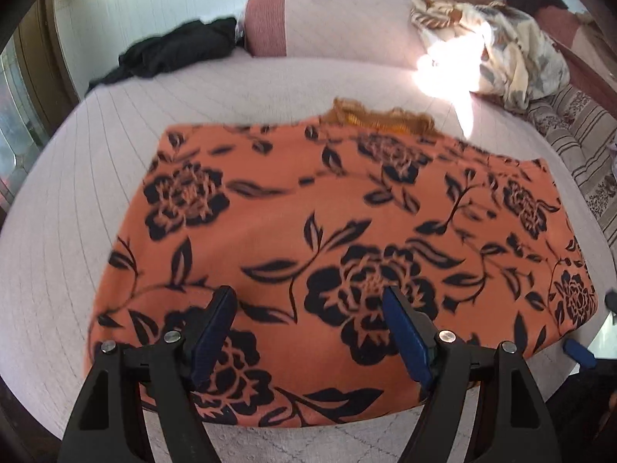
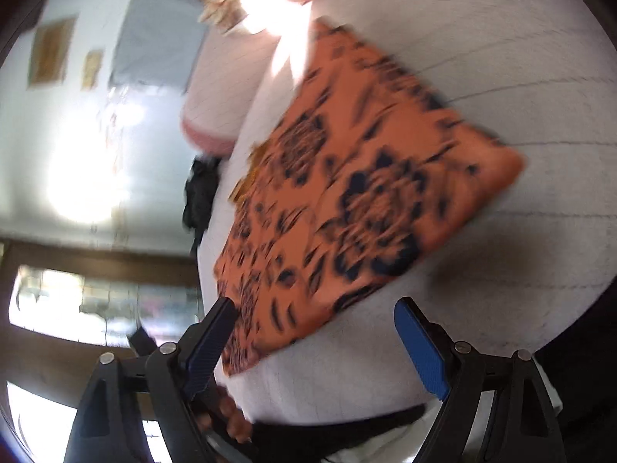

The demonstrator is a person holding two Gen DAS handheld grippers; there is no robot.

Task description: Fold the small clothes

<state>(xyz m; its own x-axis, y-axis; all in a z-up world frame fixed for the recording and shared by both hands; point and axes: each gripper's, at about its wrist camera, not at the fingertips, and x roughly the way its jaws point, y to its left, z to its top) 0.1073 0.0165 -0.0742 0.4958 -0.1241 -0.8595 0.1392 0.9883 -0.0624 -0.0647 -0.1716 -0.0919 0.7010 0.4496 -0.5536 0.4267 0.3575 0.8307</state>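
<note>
Jaws: both pairs apart, empty | orange floral garment [image 1: 327, 231]: folded flat on bed [image 1: 77, 193]

No readable text is showing anywhere in either view right now: no labels, no brands, no numbers, no signs.
</note>
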